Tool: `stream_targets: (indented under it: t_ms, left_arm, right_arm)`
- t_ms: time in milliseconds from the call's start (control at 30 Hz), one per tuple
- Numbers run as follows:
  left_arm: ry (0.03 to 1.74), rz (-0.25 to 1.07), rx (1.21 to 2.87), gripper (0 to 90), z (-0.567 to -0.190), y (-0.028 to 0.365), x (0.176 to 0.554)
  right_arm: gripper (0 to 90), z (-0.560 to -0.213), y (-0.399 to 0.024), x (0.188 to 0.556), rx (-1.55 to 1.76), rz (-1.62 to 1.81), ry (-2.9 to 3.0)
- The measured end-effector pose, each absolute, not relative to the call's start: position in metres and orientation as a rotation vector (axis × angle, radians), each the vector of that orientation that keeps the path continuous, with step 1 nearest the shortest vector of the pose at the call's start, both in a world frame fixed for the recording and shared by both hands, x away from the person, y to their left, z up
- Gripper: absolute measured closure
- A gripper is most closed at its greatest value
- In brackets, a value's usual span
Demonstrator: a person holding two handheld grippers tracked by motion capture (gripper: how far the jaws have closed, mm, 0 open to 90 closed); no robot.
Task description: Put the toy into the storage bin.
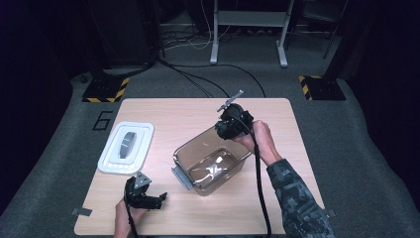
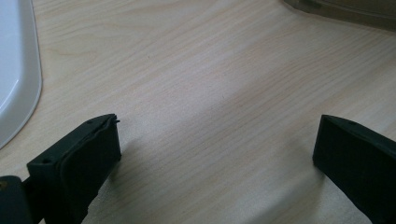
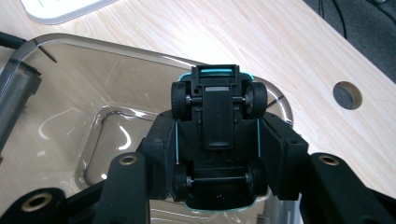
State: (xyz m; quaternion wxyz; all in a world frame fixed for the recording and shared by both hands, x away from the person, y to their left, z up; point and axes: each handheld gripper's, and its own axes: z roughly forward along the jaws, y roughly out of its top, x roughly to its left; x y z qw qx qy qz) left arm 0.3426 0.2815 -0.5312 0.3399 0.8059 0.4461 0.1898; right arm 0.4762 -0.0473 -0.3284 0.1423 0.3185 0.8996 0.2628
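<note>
From the high view, a clear plastic container (image 1: 212,163) sits open near the middle of the wooden worktop (image 1: 163,111). Its white lid (image 1: 126,147) lies flat, well apart from the container toward the worktop's left edge. The right hand-held gripper (image 1: 228,126) hangs over the container's far rim, clamped on something small and dark that is hard to make out from here. The left hand-held gripper (image 1: 148,198) rests low on the worktop, near the container's front left corner and on the person's side of the lid.

In the left gripper view, the left hand-held gripper (image 2: 217,140) has its jaws spread wide with only bare worktop (image 2: 210,70) between them. The lid's (image 2: 14,70) curved edge lies to one side and a corner of the container (image 2: 345,11) shows at the top.

In the right gripper view, the right hand-held gripper (image 3: 217,154) grips a toy car (image 3: 217,116) by its sides. The car's black underside and four wheels face the camera, with teal trim at its edges. It is held above the container's (image 3: 93,107) open interior, close to the rim.
</note>
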Motion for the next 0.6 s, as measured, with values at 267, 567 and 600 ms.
stream_targets:
  t_ms: [267, 567, 600]
  left_arm:
    - [1.163, 0.494, 2.095, 0.6, -0.531, 0.281, 0.343]
    - [1.163, 0.494, 2.094, 0.6, -0.531, 0.281, 0.343]
    - [1.163, 0.493, 2.094, 0.6, -0.531, 0.281, 0.343]
  right_arm:
    - [51.2, -0.336, -0.039, 0.477, 0.931, 0.743, 2.638]
    - [51.2, -0.346, -0.031, 0.477, 0.919, 0.656, 2.691]
    - [51.2, -0.347, -0.030, 0.478, 0.913, 0.648, 2.697]
